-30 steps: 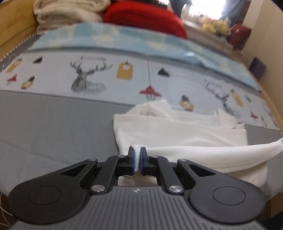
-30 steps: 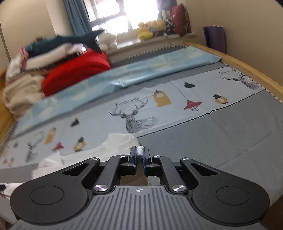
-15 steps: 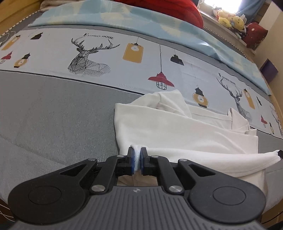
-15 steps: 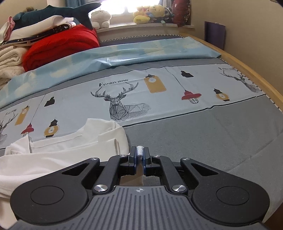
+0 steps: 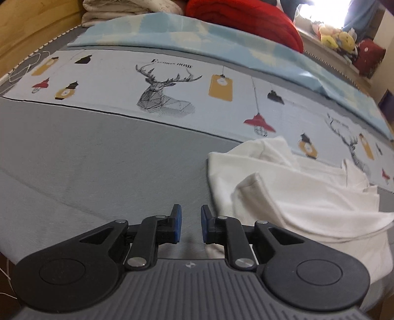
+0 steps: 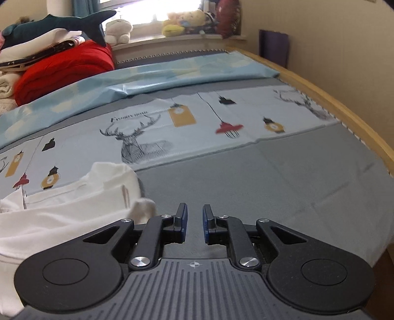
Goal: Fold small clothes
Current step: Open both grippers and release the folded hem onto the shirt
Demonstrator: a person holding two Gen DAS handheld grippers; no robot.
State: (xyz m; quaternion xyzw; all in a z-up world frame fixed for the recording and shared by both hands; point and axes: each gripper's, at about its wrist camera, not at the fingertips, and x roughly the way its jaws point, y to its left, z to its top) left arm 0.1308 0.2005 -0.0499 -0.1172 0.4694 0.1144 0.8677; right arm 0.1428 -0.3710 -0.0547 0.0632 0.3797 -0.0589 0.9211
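Observation:
A small white garment (image 5: 290, 192) lies rumpled and partly folded on the grey bed sheet (image 5: 98, 157). In the left wrist view it is to the right of my left gripper (image 5: 189, 220), which is open and empty over bare sheet. In the right wrist view the garment (image 6: 69, 204) lies to the left of my right gripper (image 6: 195, 217), which is also open and empty. A loose corner of cloth (image 6: 144, 208) sits just left of the right gripper's fingers.
A printed panel with deer and lamps (image 5: 167, 91) runs across the bed behind the garment. A light blue blanket (image 6: 172, 76), a red cushion (image 6: 64, 66), folded bedding and plush toys (image 6: 182, 23) lie at the far end. A wooden bed rail (image 6: 344, 108) runs along the right.
Both grippers were shut on the white garment's edge; now both have opened and let it go. The cloth has dropped onto the bed, and each gripper has shifted sideways off it.

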